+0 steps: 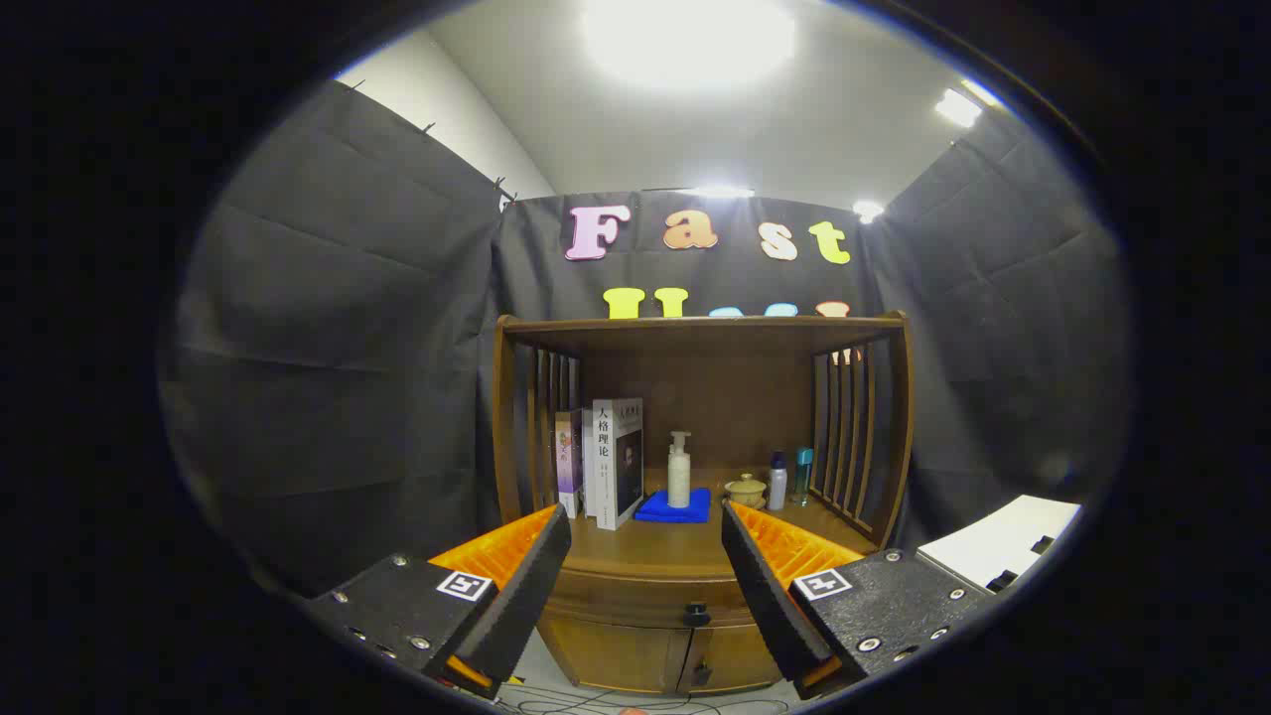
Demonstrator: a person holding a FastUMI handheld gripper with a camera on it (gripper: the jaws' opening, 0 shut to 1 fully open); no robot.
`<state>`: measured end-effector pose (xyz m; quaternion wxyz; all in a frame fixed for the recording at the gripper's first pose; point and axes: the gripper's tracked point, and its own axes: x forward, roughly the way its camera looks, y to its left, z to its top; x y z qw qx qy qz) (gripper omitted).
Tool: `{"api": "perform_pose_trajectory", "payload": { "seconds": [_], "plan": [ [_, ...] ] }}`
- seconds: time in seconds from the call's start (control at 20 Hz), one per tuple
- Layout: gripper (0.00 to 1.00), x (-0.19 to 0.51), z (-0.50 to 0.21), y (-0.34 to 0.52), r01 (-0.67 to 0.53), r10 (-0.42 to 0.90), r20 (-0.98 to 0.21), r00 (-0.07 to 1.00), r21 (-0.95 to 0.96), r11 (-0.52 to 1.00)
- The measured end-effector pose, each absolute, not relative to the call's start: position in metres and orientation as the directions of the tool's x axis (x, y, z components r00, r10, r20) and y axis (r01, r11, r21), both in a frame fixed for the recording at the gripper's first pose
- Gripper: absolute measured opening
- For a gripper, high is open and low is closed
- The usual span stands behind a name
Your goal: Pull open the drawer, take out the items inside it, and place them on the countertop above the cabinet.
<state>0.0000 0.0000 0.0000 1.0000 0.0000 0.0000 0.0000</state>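
Well back from the wooden cabinet (695, 636), the gripper (645, 571) holds its jaws spread wide with nothing between them, and the closed drawer (645, 601) with its dark knob (696, 613) lies ahead in the gap between the fingers. Above the drawer, the countertop (675, 546) carries two upright books (606, 462) on the left, a pump bottle (679, 470) standing on a blue cloth (674, 507), a small lidded cup (746, 490), and two slim bottles (789, 479) near the slatted right side.
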Motion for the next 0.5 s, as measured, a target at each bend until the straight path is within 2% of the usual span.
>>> {"api": "perform_pose_trajectory", "payload": {
  "seconds": [0.5],
  "plan": [
    [0.95,-0.003,-0.001,0.021,-0.052,0.052,-0.007,0.999,0.018,0.999]
  ]
}}
